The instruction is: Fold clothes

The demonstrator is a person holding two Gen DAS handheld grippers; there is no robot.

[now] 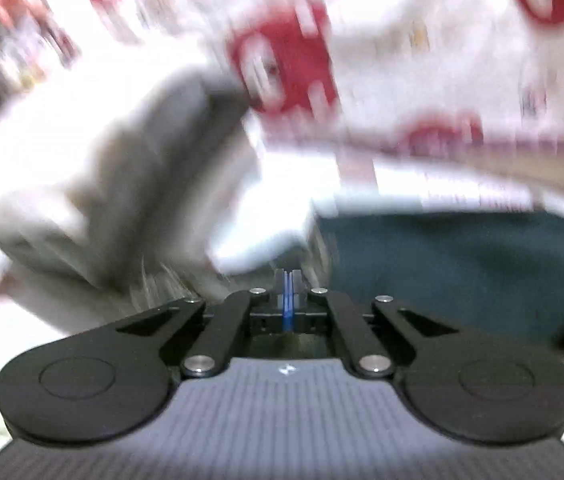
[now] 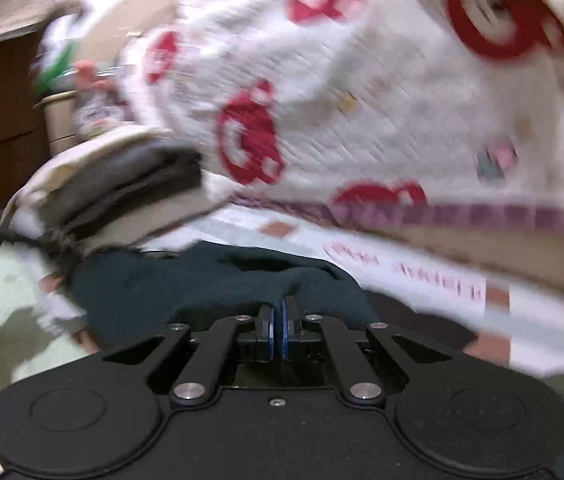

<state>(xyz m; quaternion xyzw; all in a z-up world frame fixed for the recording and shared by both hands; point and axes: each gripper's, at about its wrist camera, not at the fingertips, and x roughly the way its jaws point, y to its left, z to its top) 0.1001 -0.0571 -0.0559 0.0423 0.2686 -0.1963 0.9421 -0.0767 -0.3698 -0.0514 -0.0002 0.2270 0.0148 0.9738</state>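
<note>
- Right gripper (image 2: 279,308) is clamped on a fold of the dark teal garment (image 2: 217,280), bunched right at its tips.
- Left gripper (image 1: 289,280) is closed with nothing in it; garment (image 1: 462,268) sits just to its right.
- Behind: folded stack (image 2: 121,184), then a white blanket (image 2: 362,100) with red prints.

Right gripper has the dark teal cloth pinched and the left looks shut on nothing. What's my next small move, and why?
Probably reopen the left gripper and bring it onto the dark teal cloth edge. Its jaws look closed with no fabric between them, while the right gripper pinches a bunched fold of that cloth, so only one side is held.
</note>
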